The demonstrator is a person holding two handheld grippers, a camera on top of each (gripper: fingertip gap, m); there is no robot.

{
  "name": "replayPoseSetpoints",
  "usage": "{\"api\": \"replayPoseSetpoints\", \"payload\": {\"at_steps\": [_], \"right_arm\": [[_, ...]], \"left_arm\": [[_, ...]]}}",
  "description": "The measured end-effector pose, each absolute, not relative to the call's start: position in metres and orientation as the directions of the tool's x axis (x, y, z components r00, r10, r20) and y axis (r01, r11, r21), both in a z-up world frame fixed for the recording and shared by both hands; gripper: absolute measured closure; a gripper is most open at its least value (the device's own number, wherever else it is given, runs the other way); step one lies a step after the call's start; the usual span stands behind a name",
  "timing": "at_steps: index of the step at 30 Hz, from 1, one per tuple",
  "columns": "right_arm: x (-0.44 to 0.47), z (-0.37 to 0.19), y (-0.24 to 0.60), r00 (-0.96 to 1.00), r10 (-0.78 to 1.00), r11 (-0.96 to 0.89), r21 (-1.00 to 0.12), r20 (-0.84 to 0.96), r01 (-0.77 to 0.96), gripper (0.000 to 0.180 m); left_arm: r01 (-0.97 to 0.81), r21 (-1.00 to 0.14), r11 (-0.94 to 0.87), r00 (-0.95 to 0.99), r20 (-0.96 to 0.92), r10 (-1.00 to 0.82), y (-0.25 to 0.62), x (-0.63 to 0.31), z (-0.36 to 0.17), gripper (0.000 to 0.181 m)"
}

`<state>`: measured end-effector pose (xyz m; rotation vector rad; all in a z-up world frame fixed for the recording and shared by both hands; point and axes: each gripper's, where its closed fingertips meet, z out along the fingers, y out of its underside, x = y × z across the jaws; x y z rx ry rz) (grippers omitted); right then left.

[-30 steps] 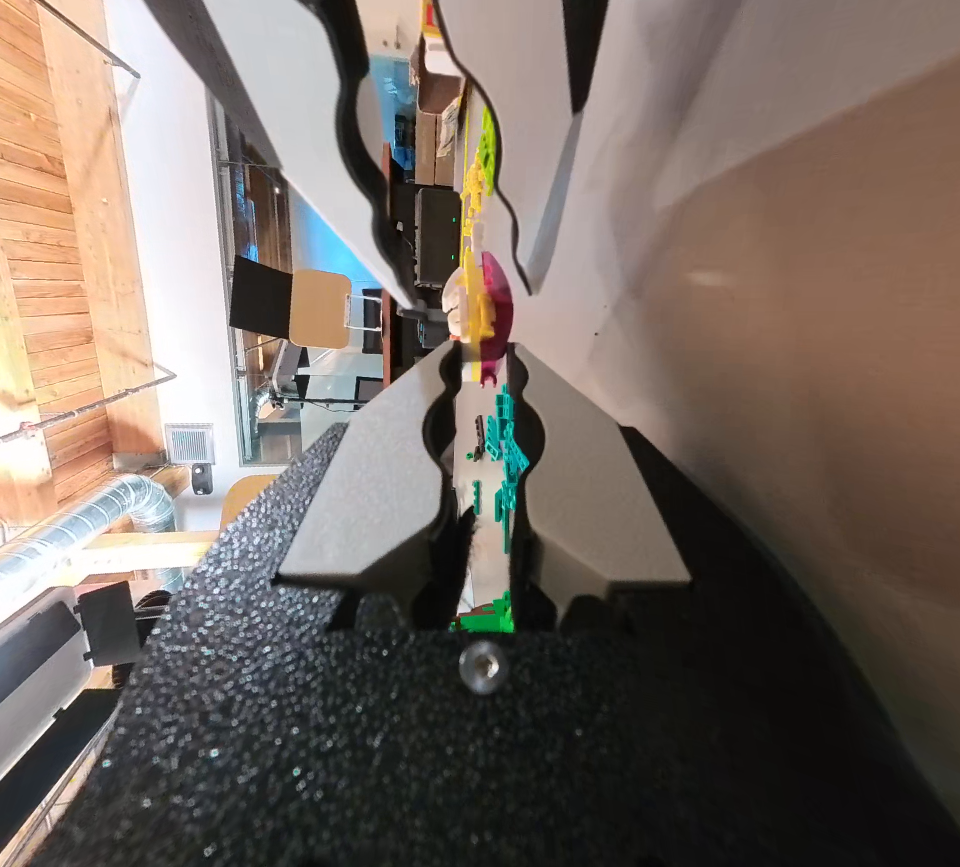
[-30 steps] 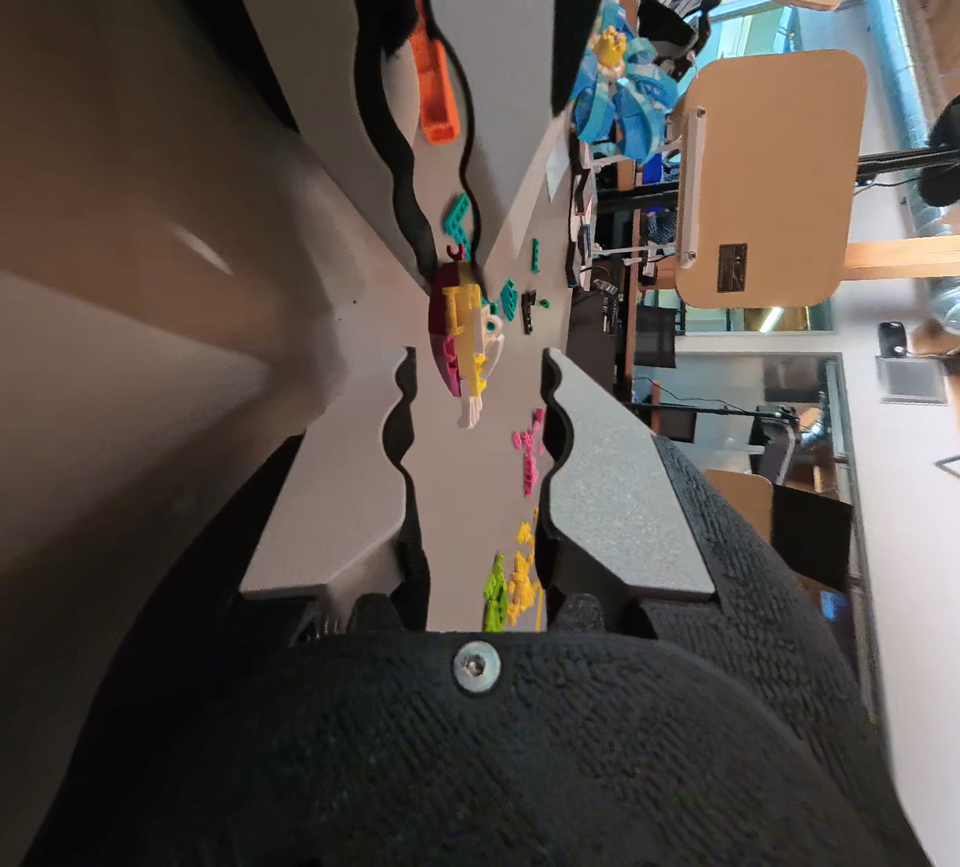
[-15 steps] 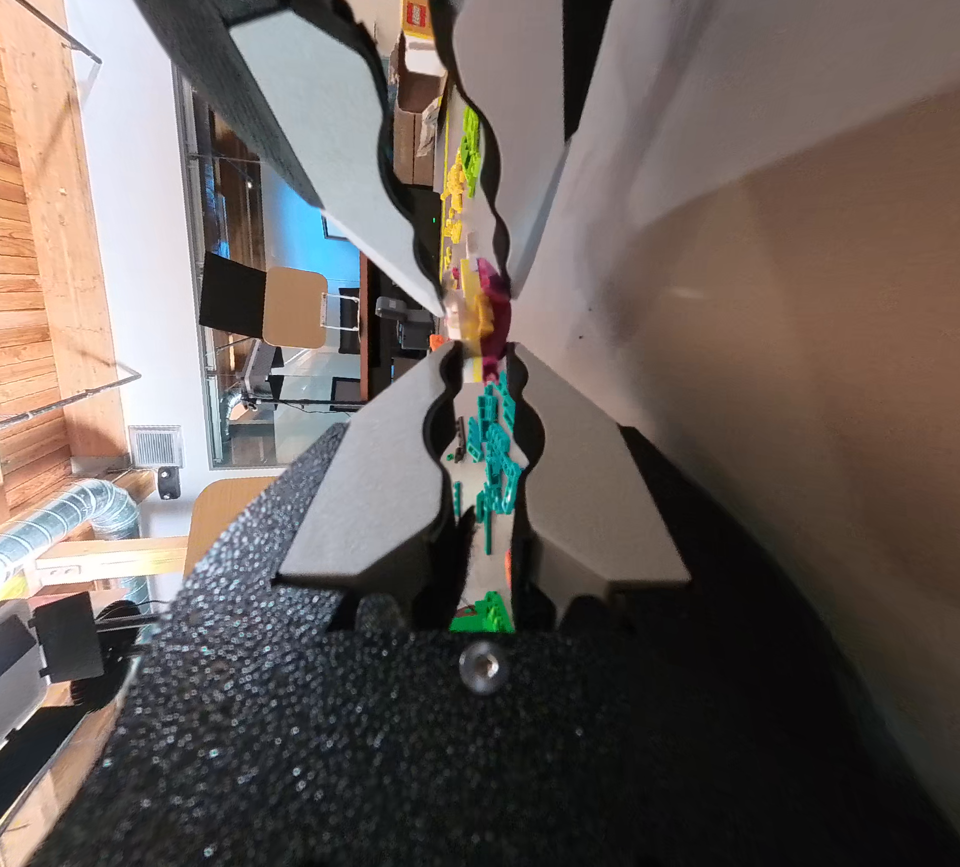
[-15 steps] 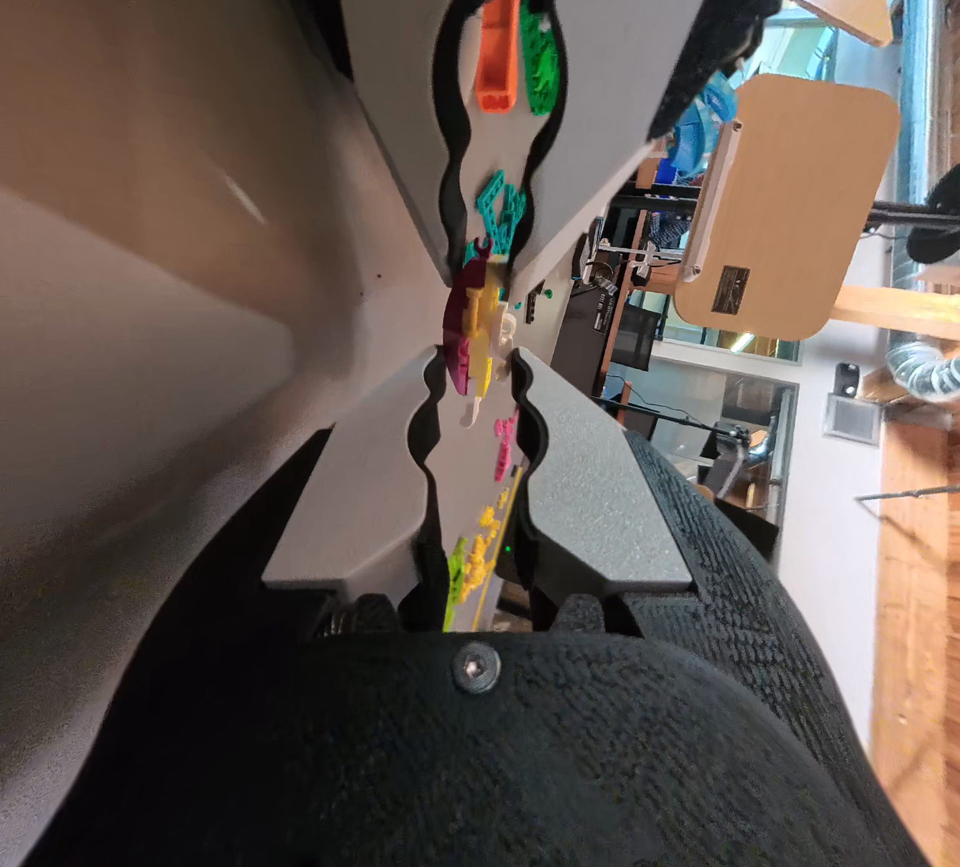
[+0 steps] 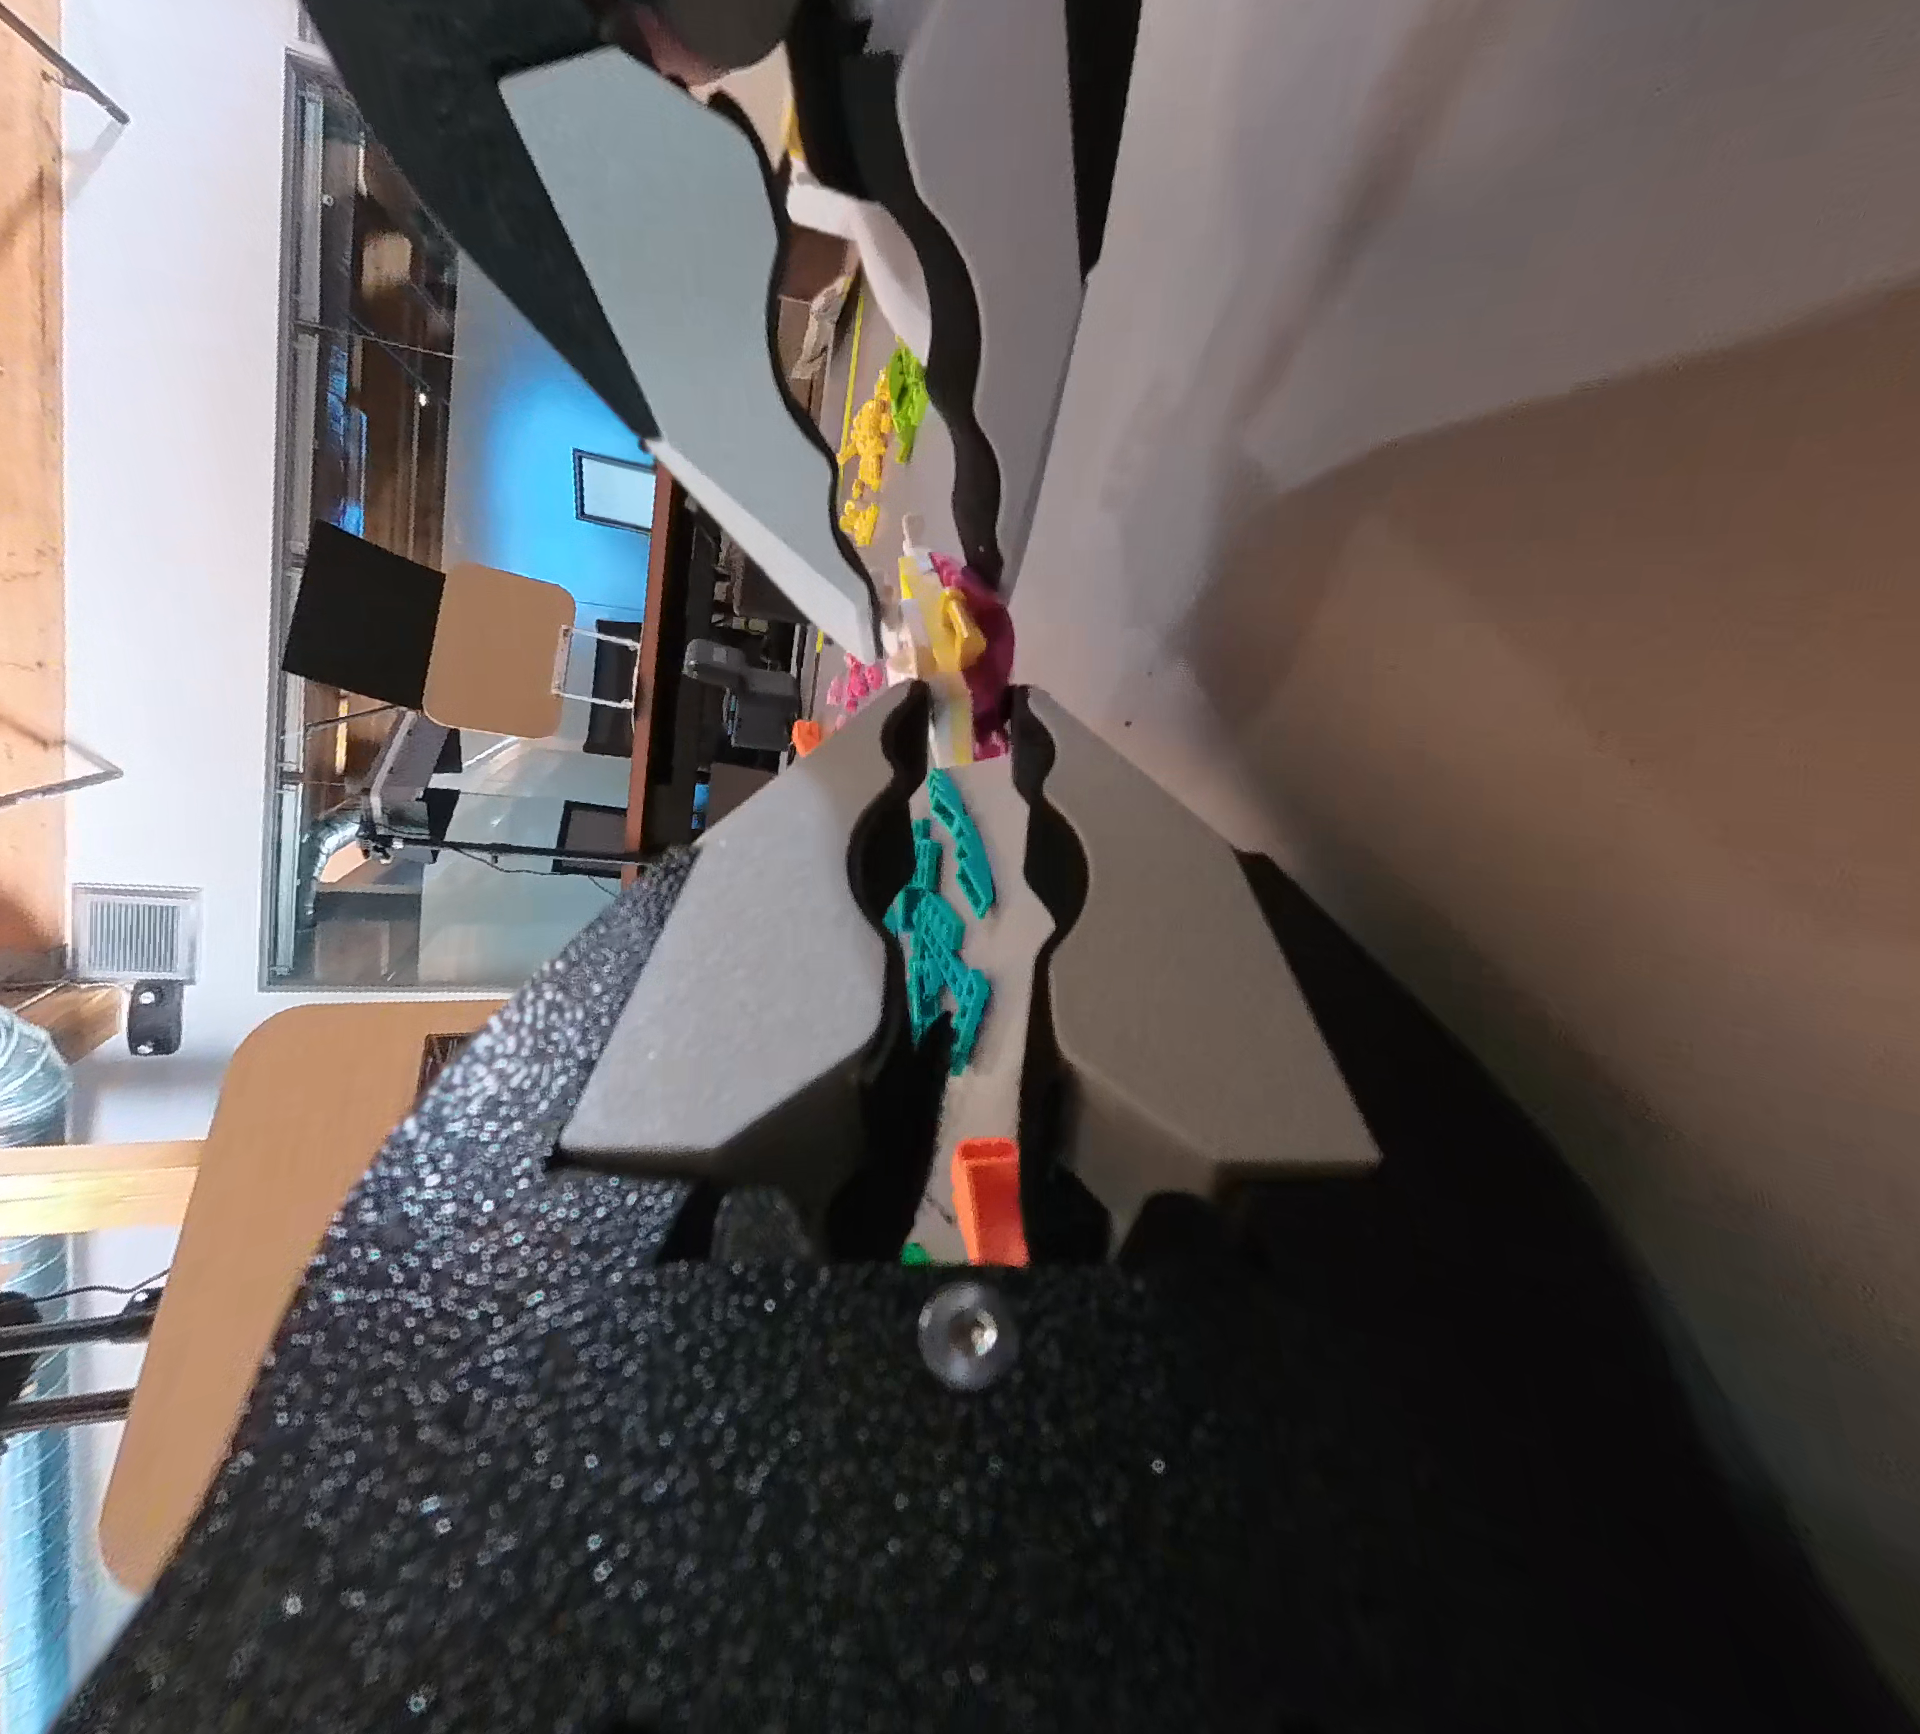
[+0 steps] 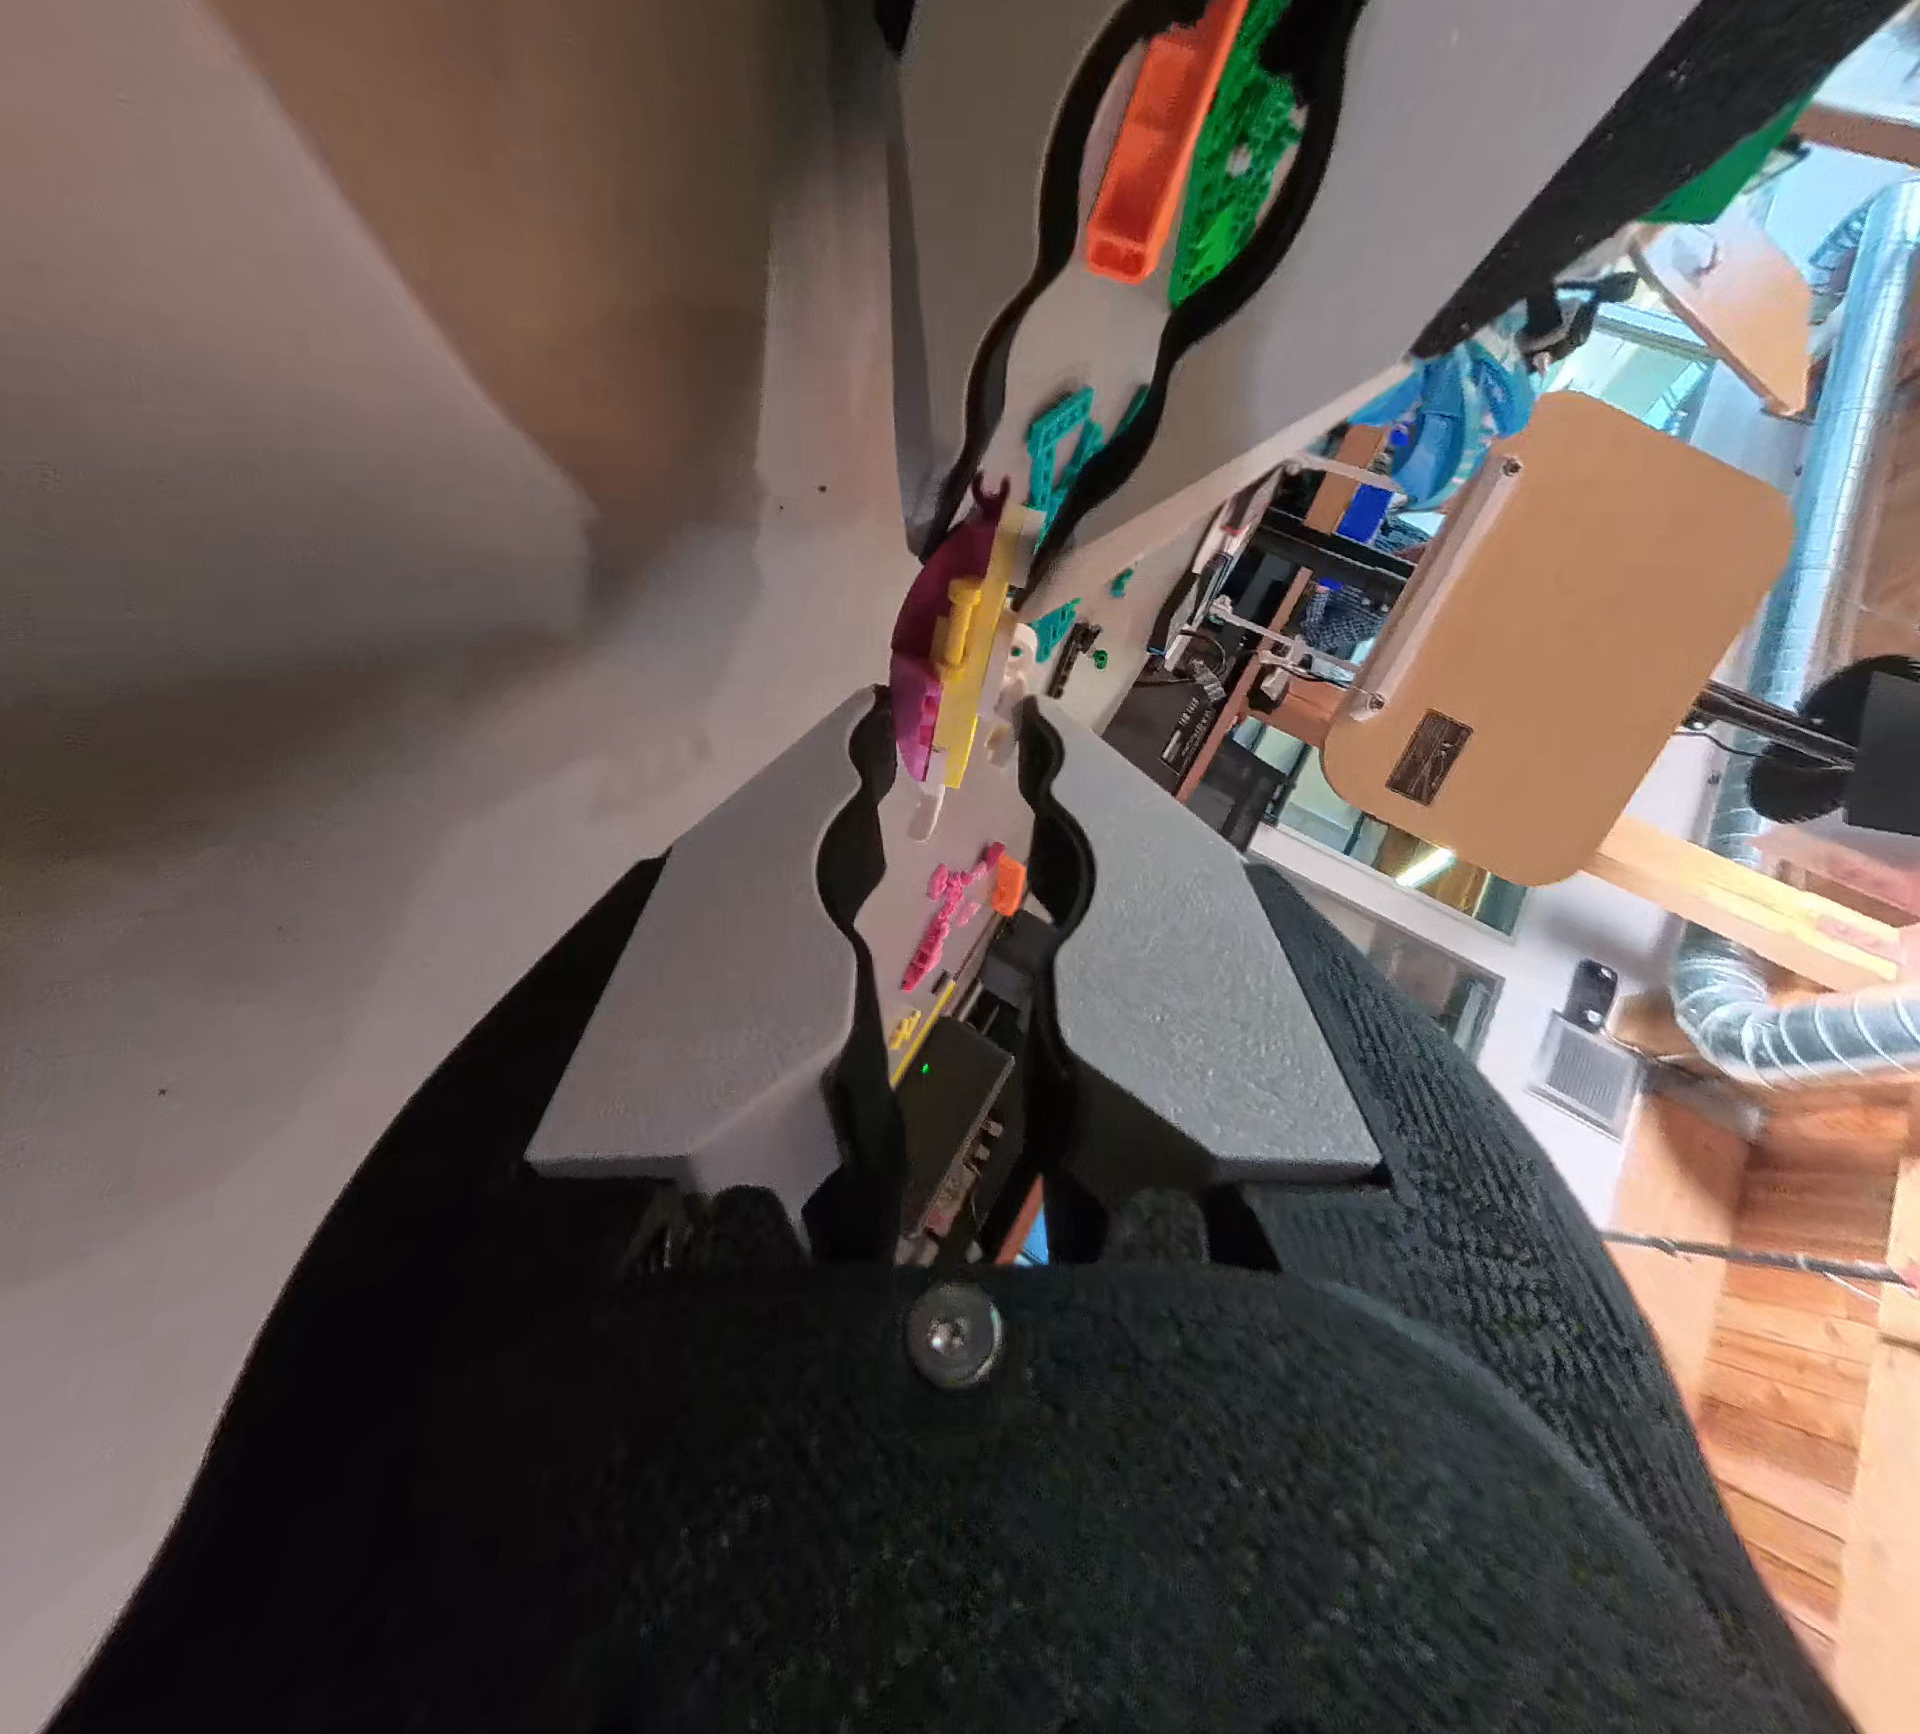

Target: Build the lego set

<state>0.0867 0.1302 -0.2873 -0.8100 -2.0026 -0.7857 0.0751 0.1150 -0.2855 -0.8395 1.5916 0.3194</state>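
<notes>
Left wrist view: my left gripper (image 5: 966, 708) has its two grey wavy-edged fingers (image 5: 758, 946) set to a narrow gap, tips closed around the near end of the small magenta, yellow and white lego assembly (image 5: 951, 635). Looks like a pinch on it, contact partly hidden by the tips. The assembly sits on the white table top (image 5: 1351, 230). Opposite, the right gripper (image 5: 935, 562) comes in from the far side, two fingers, tips at the other end of the same assembly.

Between my left fingers I see one cluster of teal lego pieces (image 5: 940, 915) lying on the table, too tangled to count. One orange brick separator tool (image 5: 987, 1206) is near the gripper base. Farther off: one heap of yellow lego pieces (image 5: 868, 458), one lime-green lego clump (image 5: 909, 401) beside it, one patch of pink lego pieces (image 5: 854, 682).

Right wrist view: right gripper (image 6: 951, 713), narrow gap, tips on either side of the assembly (image 6: 951, 656); I cannot tell if both pads actually touch. Left gripper (image 6: 987, 531) meets it from the far end. One orange separator (image 6: 1153, 157) and one bright green lego plate (image 6: 1242, 115) show between the left fingers. Pink pieces (image 6: 951, 905) lie between my right fingers, with one small orange lego piece (image 6: 1006, 884) just beside them. One tan wooden chair back (image 6: 1558, 635) in the background.
</notes>
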Motion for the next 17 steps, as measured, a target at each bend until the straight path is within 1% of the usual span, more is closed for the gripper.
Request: {"api": "replayPoseSetpoints", "payload": {"at_steps": [2, 4, 6, 9, 11, 14, 17], "right_arm": [[0.087, -0.287, 0.13, -0.421, 0.314, 0.591, 0.172, 0.851, 0.788, 0.157], [0.087, -0.288, 0.131, -0.359, 0.391, 0.564, 0.088, 0.847, 0.821, 0.157], [0.086, -0.288, 0.13, -0.29, 0.466, 0.533, -0.004, 0.836, 0.846, 0.157], [0.081, -0.284, 0.127, -0.207, 0.548, 0.506, -0.123, 0.811, 0.854, 0.157], [0.08, -0.282, 0.124, -0.188, 0.578, 0.499, -0.161, 0.794, 0.852, 0.157], [0.079, -0.279, 0.119, -0.192, 0.602, 0.511, -0.189, 0.775, 0.839, 0.157], [0.079, -0.272, 0.112, -0.196, 0.648, 0.516, -0.234, 0.736, 0.824, 0.157]], "left_arm": [[-0.666, -0.272, 0.695, 0.02, -0.938, -0.347, 0.115, 0.075, -0.285, 0.167], [-0.66, -0.31, 0.684, 0.042, -0.925, -0.379, 0.116, 0.076, -0.284, 0.166], [-0.636, -0.349, 0.688, 0.084, -0.918, -0.388, 0.116, 0.077, -0.278, 0.16], [-0.608, -0.378, 0.698, 0.118, -0.912, -0.392, 0.113, 0.078, -0.273, 0.159], [-0.603, -0.386, 0.699, 0.123, -0.91, -0.396, 0.112, 0.078, -0.272, 0.159], [-0.578, -0.414, 0.703, 0.132, -0.898, -0.42, 0.108, 0.078, -0.268, 0.16], [-0.51, -0.484, 0.711, 0.153, -0.865, -0.478, 0.1, 0.078, -0.262, 0.163]]}}
